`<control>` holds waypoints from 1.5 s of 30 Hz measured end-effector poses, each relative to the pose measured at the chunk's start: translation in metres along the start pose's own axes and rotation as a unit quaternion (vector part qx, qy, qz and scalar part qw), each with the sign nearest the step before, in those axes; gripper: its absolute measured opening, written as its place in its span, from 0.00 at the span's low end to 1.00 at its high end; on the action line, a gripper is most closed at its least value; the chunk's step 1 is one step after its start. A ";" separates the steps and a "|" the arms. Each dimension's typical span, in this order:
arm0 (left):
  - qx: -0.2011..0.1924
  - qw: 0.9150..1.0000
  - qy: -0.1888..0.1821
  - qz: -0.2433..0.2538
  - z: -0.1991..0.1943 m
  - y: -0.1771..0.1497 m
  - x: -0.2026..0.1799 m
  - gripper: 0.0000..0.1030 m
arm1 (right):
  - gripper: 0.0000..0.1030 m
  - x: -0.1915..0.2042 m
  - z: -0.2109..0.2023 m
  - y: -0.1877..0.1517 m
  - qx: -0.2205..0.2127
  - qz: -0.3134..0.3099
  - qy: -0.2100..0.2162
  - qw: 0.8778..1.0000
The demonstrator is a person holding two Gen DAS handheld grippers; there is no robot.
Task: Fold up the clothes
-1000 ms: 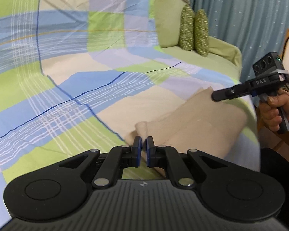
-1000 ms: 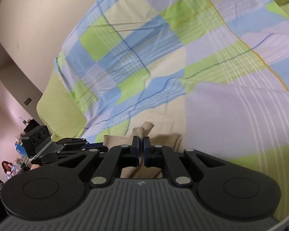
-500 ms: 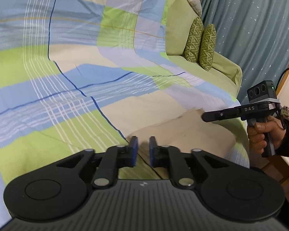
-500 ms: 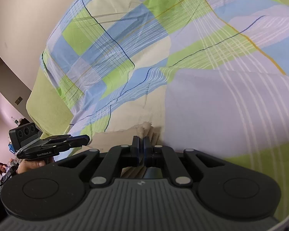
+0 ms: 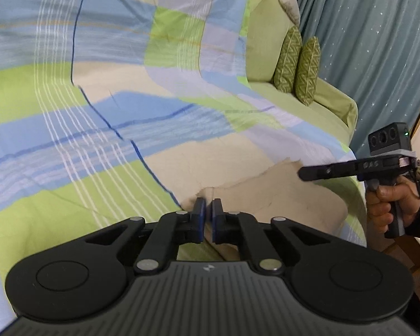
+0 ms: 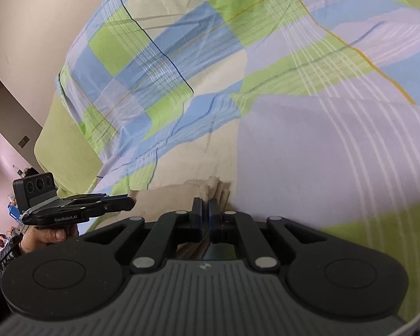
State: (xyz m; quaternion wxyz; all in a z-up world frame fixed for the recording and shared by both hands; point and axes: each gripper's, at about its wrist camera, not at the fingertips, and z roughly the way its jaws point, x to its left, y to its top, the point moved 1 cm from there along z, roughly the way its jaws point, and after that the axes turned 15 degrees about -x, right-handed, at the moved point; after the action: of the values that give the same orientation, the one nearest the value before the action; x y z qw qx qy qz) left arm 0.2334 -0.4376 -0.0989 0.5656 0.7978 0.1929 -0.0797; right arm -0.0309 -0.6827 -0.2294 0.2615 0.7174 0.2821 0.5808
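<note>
Garment: a beige cloth, folded into a thick flat bundle, lies on the near edge of the bed, on top of the checked sheet. In the right wrist view the same cloth shows stacked layers at its right end.

Left gripper: left gripper sits low at the near left corner of the cloth. Jaws nearly together, only a thin slit between the blue pads. The cloth corner lies right at the tips; whether any fabric is pinched between them cannot be told. In the right wrist view the left gripper points at the left end of the cloth, fingers drawn close together.

Right gripper: right gripper is at the right end of the cloth, jaws closed to a narrow gap, folded layers of fabric visible directly between and below the pads. It appears clamped on the cloth. In the left wrist view the right gripper reaches in from the right over the far right edge of the cloth.

Hands: right hand wraps the right gripper's handle.

Surroundings: two green patterned cushions stand upright, side by side, at the far right of the bed. A blue-grey curtain with small white stars hangs behind them.
</note>
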 end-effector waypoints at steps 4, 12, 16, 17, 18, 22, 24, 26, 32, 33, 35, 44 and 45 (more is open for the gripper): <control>0.004 1.000 0.008 -0.007 0.008 -0.001 0.006 0.02 | 0.03 0.004 0.002 0.007 -0.010 -0.008 0.004 1.000; 0.032 0.999 0.019 -0.003 0.020 -0.005 0.008 0.02 | 0.04 -0.011 0.019 -0.002 0.030 -0.009 -0.029 0.999; 0.033 0.999 0.021 0.006 0.018 -0.007 0.006 0.02 | 0.11 0.022 -0.002 0.008 -0.008 -0.084 -0.058 0.995; 0.033 0.999 0.022 0.007 0.018 -0.007 0.005 0.02 | 0.11 0.034 -0.009 0.009 -0.023 -0.108 -0.056 0.992; 0.033 0.999 0.022 0.008 0.018 -0.007 0.005 0.02 | 0.11 0.052 -0.020 0.009 -0.039 -0.128 -0.042 0.990; 0.032 0.999 0.027 0.013 0.019 -0.007 0.002 0.02 | 0.11 0.098 -0.029 -0.015 -0.036 -0.179 0.003 0.983; 0.034 0.999 0.033 0.025 0.018 -0.007 -0.002 0.02 | 0.11 0.117 -0.025 -0.036 -0.026 -0.217 0.017 0.976; 0.034 0.998 0.038 0.037 0.017 -0.006 -0.007 0.03 | 0.11 0.122 -0.013 -0.054 -0.005 -0.238 0.011 0.971; 0.003 0.990 0.084 0.111 -0.014 0.002 -0.032 0.15 | 0.09 0.123 0.010 -0.084 0.054 -0.298 -0.033 0.953; -0.009 0.989 0.080 0.123 -0.023 0.003 -0.041 0.14 | 0.09 0.124 0.010 -0.083 0.056 -0.297 -0.036 0.952; -0.016 0.990 0.050 0.132 -0.031 0.000 -0.059 0.14 | 0.09 0.125 0.009 -0.085 0.056 -0.297 -0.039 0.952; 0.038 0.978 0.044 0.200 -0.012 -0.044 -0.094 0.14 | 0.07 0.125 0.004 -0.089 0.044 -0.283 -0.043 0.957; 0.035 0.979 0.047 0.196 -0.013 -0.046 -0.092 0.14 | 0.03 0.123 0.001 -0.087 0.039 -0.273 -0.044 0.960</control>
State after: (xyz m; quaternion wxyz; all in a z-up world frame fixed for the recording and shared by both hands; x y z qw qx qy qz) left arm 0.1302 -0.4326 -0.1030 0.5322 0.8424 0.0564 0.0631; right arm -0.0187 -0.5345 -0.2068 0.3943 0.6476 0.4779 0.4435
